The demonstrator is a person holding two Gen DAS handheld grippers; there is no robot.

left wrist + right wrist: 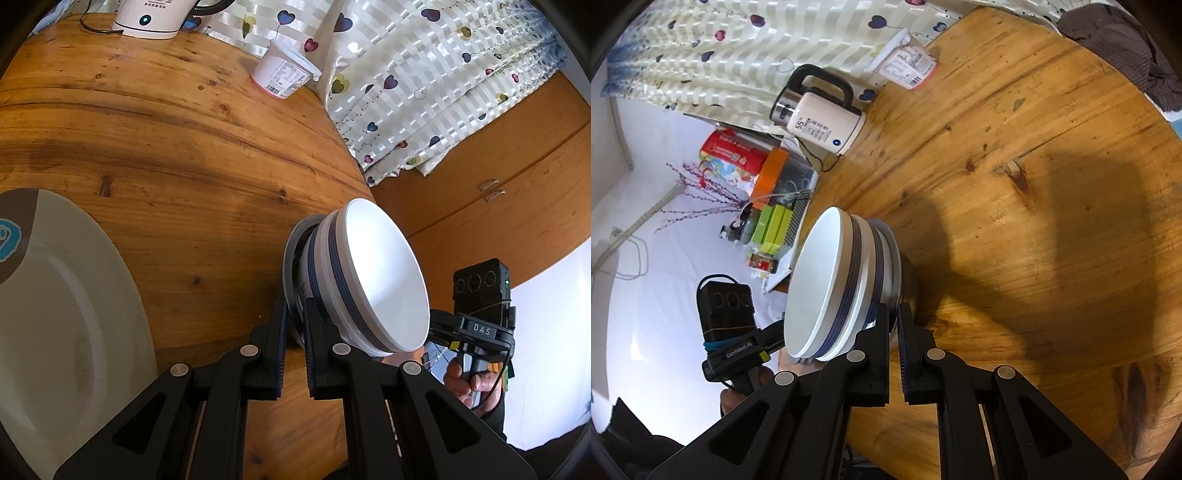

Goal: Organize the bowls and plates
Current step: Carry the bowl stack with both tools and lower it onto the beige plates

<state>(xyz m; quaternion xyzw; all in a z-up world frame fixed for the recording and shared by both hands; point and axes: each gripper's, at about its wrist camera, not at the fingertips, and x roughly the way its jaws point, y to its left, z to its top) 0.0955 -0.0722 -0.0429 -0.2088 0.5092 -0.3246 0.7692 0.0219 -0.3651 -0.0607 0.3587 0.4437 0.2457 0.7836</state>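
A stack of white bowls with blue bands [369, 280] sits nested in a metal bowl [291, 258] on the round wooden table [166, 147]. My left gripper [295, 314] is shut on the metal bowl's rim from one side. In the right wrist view the same bowl stack [834, 288] shows, and my right gripper [893, 317] is shut on the metal bowl's rim [895, 258] from the opposite side. A large cream plate [62, 325] with a brown and blue mark lies on the table to the left of the left gripper.
A white kettle [823, 118] and a white tub [284, 70] stand at the table's far edge by a heart-patterned curtain [424, 74]. Boxes and cans [753, 177] sit beyond the table. A dark cloth [1126, 48] lies at the table's edge.
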